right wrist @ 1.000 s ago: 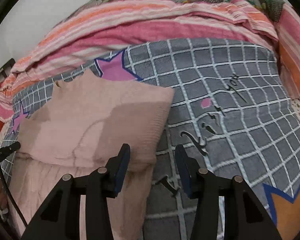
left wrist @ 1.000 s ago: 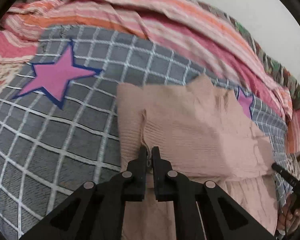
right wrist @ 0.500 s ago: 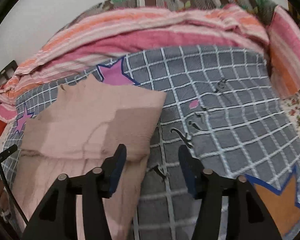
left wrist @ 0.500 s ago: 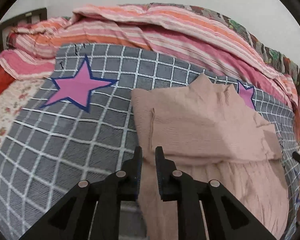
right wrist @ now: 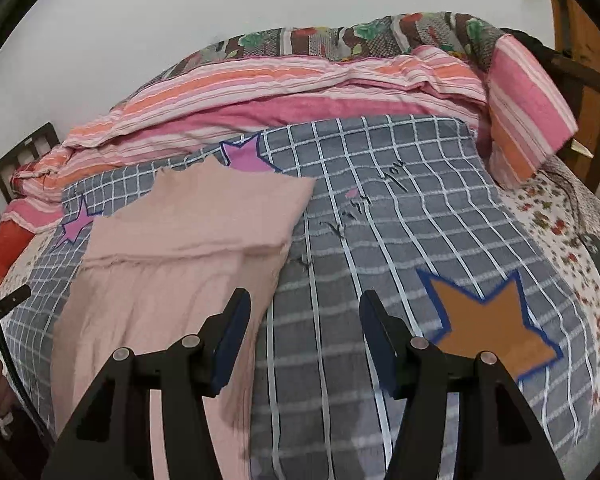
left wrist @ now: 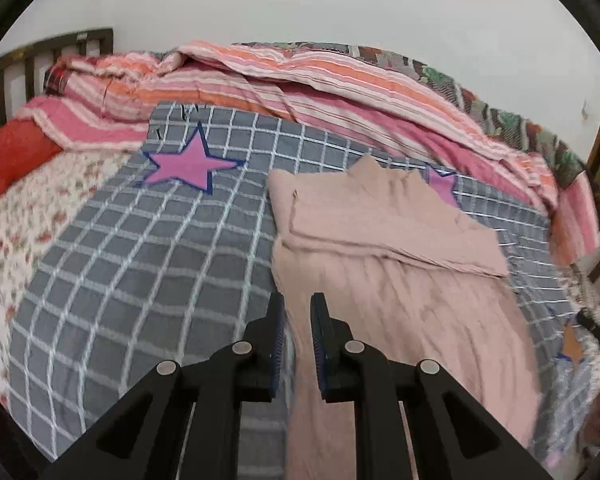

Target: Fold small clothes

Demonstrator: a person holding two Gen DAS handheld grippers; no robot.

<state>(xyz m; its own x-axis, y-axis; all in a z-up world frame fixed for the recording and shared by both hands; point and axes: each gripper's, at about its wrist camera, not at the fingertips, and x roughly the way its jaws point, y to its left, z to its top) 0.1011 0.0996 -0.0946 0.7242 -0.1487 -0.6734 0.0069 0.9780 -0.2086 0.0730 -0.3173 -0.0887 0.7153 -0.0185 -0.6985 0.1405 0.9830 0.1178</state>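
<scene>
A dusty-pink knit garment (left wrist: 384, 264) (right wrist: 172, 264) lies flat on the grey checked blanket (left wrist: 148, 264) (right wrist: 380, 240), its upper part folded down into a neat band across the top. My left gripper (left wrist: 298, 312) hovers above the garment's near left edge; its jaws are opening, a narrow gap between them, and nothing is in it. My right gripper (right wrist: 304, 312) is open above the garment's near right edge, its left finger over the cloth and its right finger over the blanket. Neither holds the cloth.
A striped pink and orange quilt (left wrist: 300, 80) (right wrist: 292, 92) is bunched along the far side by the wall. Purple stars (left wrist: 188, 164) and an orange star (right wrist: 492, 332) mark the blanket. A floral sheet (left wrist: 32, 208) lies left, a dark bed frame (left wrist: 40, 52) beyond.
The left gripper let go of the garment's folded edge and drew back and up. The right gripper widened and also pulled back toward the near hem. The folded band stays flat.
</scene>
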